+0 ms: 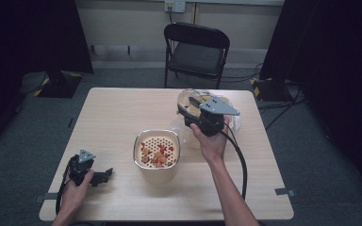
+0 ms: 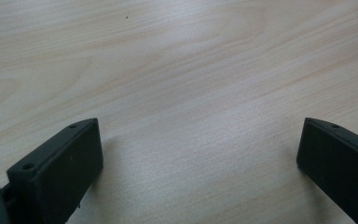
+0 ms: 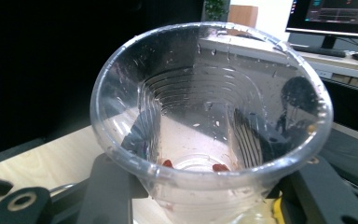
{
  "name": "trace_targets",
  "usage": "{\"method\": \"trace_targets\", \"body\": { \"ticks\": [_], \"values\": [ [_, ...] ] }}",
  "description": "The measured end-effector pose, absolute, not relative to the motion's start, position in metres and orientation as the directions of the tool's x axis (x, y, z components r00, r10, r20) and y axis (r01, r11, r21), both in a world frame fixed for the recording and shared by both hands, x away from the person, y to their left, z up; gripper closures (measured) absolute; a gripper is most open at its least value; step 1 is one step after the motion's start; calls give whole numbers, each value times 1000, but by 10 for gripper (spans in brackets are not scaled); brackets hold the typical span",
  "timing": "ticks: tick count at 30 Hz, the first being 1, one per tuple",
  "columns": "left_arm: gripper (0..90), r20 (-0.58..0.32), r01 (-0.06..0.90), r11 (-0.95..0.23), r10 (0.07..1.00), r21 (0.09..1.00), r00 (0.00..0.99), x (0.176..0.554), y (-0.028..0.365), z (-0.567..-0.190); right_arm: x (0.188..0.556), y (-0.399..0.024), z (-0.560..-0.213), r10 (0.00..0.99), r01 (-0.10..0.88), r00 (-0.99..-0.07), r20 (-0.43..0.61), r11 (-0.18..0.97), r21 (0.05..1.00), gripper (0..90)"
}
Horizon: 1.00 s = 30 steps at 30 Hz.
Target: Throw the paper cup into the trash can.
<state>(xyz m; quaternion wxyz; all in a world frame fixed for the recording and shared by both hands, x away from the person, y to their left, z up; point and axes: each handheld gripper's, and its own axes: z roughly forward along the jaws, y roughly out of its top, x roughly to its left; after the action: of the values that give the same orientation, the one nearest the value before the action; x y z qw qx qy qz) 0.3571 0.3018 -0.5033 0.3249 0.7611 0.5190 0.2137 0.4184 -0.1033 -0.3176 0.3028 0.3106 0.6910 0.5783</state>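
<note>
My right gripper hangs above the table's far right part, shut on a clear plastic cup. In the right gripper view the cup lies on its side with its mouth toward the camera, wet inside, with a few red bits at its bottom; the right gripper clamps its walls between both jaws. A metal strainer bowl with red fruit pieces stands mid-table. At the near left corner my left gripper rests open on the table. The left gripper has bare wood between its jaws.
Clear plastic packaging lies on the table under and behind the right gripper. A black folding chair stands beyond the far edge. Dark curtains hang on both sides. A monitor sits on a desk behind.
</note>
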Motion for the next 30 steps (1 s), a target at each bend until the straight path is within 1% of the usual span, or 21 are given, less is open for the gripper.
{"method": "trace_targets", "body": {
  "ticks": [6,12,16,18,22,23,24,25,27,28,29,30],
  "values": [
    [0,-11,651,-251,929,716,370,357,302,-503,427,-120,-316,813,90,-580,-53,128,988,526],
    [0,-6,651,-256,928,715,372,357,302,-503,439,-139,-318,841,132,-539,-47,139,982,522],
    [0,-12,651,-250,929,717,369,357,302,-503,445,-144,-321,851,153,-523,-38,138,978,518],
    [0,-11,651,-251,929,716,370,357,302,-503,451,-148,-324,864,180,-502,-30,138,974,509],
    [0,-11,651,-250,929,717,369,357,302,-503,456,-152,-326,868,194,-496,-31,146,970,493],
    [0,-12,651,-250,929,716,370,357,302,-503,458,-153,-327,869,197,-493,-26,141,970,479],
    [0,-11,651,-251,929,716,370,357,302,-503,461,-156,-328,876,211,-482,-6,122,970,434],
    [0,-6,651,-257,928,714,373,357,302,-503,461,-156,-328,876,211,-482,-6,122,970,434],
    [0,-11,651,-251,929,716,370,357,302,-503,466,-159,-330,882,236,-472,9,116,965,323],
    [0,-6,651,-257,928,715,373,357,302,-503,467,-160,-331,887,247,-462,14,113,962,313],
    [0,-12,651,-251,929,716,370,357,302,-503,470,-163,-333,887,257,-461,27,104,961,281],
    [0,-11,651,-251,929,716,370,357,302,-503,470,-163,-333,887,257,-461,27,104,961,281]
  ]
}}
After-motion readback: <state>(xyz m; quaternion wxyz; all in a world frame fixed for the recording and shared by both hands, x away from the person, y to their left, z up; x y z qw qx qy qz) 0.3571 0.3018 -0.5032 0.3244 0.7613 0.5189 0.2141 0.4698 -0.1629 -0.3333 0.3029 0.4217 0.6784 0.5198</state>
